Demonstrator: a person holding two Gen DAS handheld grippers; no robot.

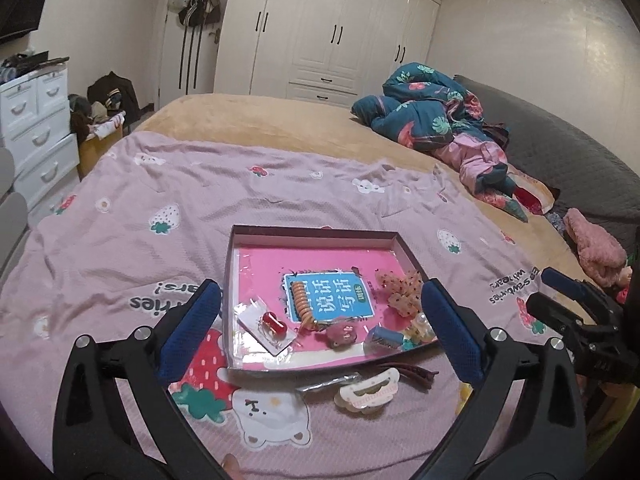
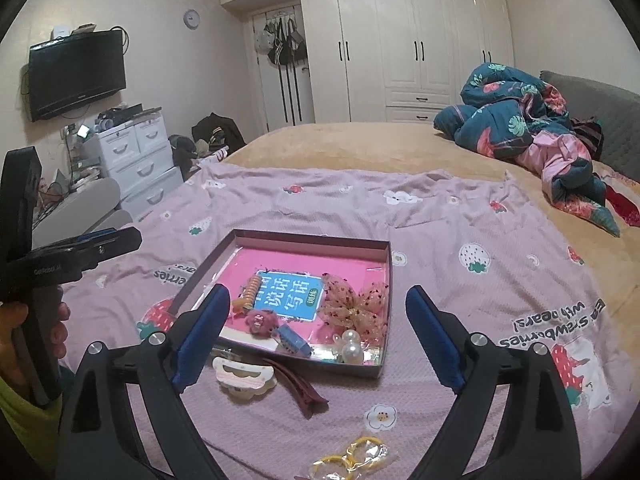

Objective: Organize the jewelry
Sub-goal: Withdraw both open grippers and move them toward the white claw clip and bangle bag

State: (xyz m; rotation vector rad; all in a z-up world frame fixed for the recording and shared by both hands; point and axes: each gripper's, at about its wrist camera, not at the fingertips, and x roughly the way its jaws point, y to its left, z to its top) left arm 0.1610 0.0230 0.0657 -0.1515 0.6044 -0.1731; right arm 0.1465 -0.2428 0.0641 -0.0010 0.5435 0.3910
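Bedroom inspection: shallow box of hair accessories on the bed, both hand-held grippers empty.

Left wrist view: the left hand-held gripper (image 1: 320,328) stood wide open, holding nothing, over a pink strawberry sheet (image 1: 160,200) on the bed; the box (image 1: 312,236) held one orange coil tie (image 1: 302,306) and one red clip on a card (image 1: 272,322).
Right wrist view: the right hand-held gripper (image 2: 320,332) was likewise spread and empty; one cream claw clip (image 2: 244,378) and one maroon clip (image 2: 296,390) lay just outside the box; two pearls (image 2: 350,342) lay inside.
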